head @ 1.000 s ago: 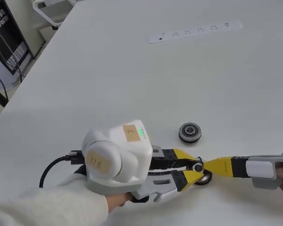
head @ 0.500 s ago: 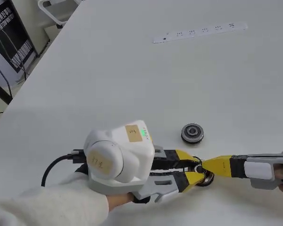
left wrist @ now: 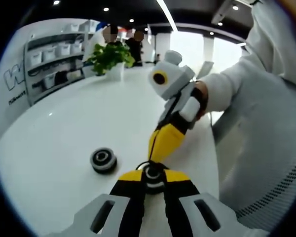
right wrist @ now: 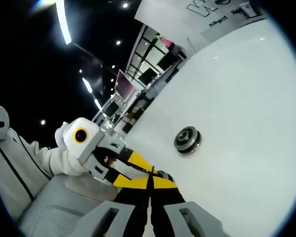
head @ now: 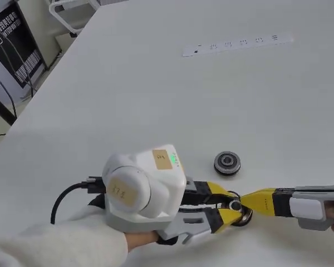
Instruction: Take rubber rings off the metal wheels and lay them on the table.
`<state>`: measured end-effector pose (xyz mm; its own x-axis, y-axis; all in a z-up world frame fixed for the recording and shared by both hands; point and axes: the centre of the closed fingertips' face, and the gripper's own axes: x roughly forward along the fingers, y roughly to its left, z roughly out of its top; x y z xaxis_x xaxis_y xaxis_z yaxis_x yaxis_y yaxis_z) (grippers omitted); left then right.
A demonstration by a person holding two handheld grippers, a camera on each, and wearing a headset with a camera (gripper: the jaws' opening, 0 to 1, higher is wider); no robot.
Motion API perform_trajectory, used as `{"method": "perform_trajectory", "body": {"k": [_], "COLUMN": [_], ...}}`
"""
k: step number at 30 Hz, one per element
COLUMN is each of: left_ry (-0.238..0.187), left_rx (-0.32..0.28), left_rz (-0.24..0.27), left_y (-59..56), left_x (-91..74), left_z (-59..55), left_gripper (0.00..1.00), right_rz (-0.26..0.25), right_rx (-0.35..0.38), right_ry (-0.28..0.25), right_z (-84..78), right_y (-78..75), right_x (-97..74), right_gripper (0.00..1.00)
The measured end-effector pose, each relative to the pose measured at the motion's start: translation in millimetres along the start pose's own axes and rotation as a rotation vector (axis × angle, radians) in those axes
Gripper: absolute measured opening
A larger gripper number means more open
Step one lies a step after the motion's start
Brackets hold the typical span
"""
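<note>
In the head view, two metal wheels lie on the white counter (head: 156, 94). The held wheel (head: 240, 216) sits near 5 o'clock in the picture, and the free wheel (head: 227, 163) lies apart from it at about 12 o'clock. Two tools meet at the held wheel. The left tool (head: 228, 204) reaches in from 9 o'clock and pinches that wheel between its yellow tips. The right tool (head: 244, 201) comes in from 3 o'clock, its tips pressed together against the wheel's rim. One power strip (head: 237, 44) lies far off at 12 o'clock.

In the left gripper view, the left tool (left wrist: 152, 178) grips the held wheel (left wrist: 153, 171) at the bottom centre. The right tool (left wrist: 156, 152) slants down onto it from 1 o'clock. The free wheel (left wrist: 103, 160) rests at 9 o'clock of the held one. One potted plant (left wrist: 110, 57) stands far back.

In the right gripper view, the right tool (right wrist: 149, 181) shows both jaws closed on each other. The held wheel (right wrist: 164, 175) is just beyond the tips. The left tool (right wrist: 142, 166) enters from 10 o'clock. The free wheel (right wrist: 188, 139) lies between 1 and 2 o'clock.
</note>
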<state>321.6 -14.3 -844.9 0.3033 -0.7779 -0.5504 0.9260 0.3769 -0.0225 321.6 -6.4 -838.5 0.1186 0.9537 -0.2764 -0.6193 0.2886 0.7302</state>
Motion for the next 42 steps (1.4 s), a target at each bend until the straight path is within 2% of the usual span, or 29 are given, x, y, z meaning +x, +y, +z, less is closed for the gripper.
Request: {"method": "perform_trajectory", "body": {"k": [3,6,8,12,14,17,19,22,24,26,28,30,33,36,42], "left_ry": [-0.006,-0.005,-0.015,-0.067,-0.098,-0.121,-0.118,-0.133,-0.139,-0.138,-0.126,-0.113,-0.119,-0.132,-0.163], "left_rx": [0.011,0.028,0.04,0.037,0.038,0.014,-0.015,0.001,-0.003,-0.005,0.007,0.03,0.038,0.025,-0.009], "left_rz": [-0.013,-0.026,-0.032,-0.031,-0.021,-0.015,-0.031,-0.014,-0.008,0.0,0.007,0.024,0.045,0.064,0.136], "left_y": [-3.8,-8.8,-10.7,-12.5,-11.5,-9.9,-13.9,-17.7,-19.0,-19.4,-18.8,-16.9,-14.2,-9.7,-1.4], "left_x": [-4.1,-9.0,-13.2,-24.3,-32.6,-46.0,-55.8,-70.6,-80.3,-90.4,-100.3,-110.0,-123.1,-134.9,-163.9], "left_z": [5.1,8.8,14.6,34.0,44.5,53.3,54.2,57.6,59.7,60.5,59.4,58.3,58.5,55.4,47.6], "left_gripper": [0.15,0.21,0.25,0.29,0.35,0.44,0.45,0.47,0.54,0.6,0.6,0.61,0.69,0.76,0.88], "right_rz": [-0.014,-0.02,-0.045,-0.05,-0.061,-0.072,-0.08,-0.099,-0.103,-0.112,-0.118,-0.116,-0.135,-0.145,-0.165], "right_rx": [-0.001,-0.006,-0.019,-0.026,-0.04,-0.046,-0.056,-0.076,-0.077,-0.086,-0.102,-0.104,-0.129,-0.153,-0.201], "right_ry": [-0.004,-0.012,-0.022,-0.025,-0.019,-0.033,-0.048,-0.07,-0.089,-0.093,-0.103,-0.111,-0.113,-0.126,-0.139], "right_z": [1.6,5.0,7.8,10.2,10.5,14.3,17.9,23.8,28.0,29.9,31.7,33.6,36.1,40.7,50.3], "right_y": [-1.8,-0.9,-0.5,6.5,8.9,14.2,19.5,27.0,34.1,38.5,45.8,53.6,62.4,74.4,94.0], "right_x": [-3.5,-7.1,-10.0,-16.0,-19.6,-26.9,-32.1,-40.2,-46.6,-49.7,-53.3,-56.2,-59.6,-63.6,-68.1], "right_gripper": [0.0,0.0,0.0,0.0,0.0,0.0,0.0,0.0,0.0,0.0,0.0,0.0,0.0,0.0,0.0]}}
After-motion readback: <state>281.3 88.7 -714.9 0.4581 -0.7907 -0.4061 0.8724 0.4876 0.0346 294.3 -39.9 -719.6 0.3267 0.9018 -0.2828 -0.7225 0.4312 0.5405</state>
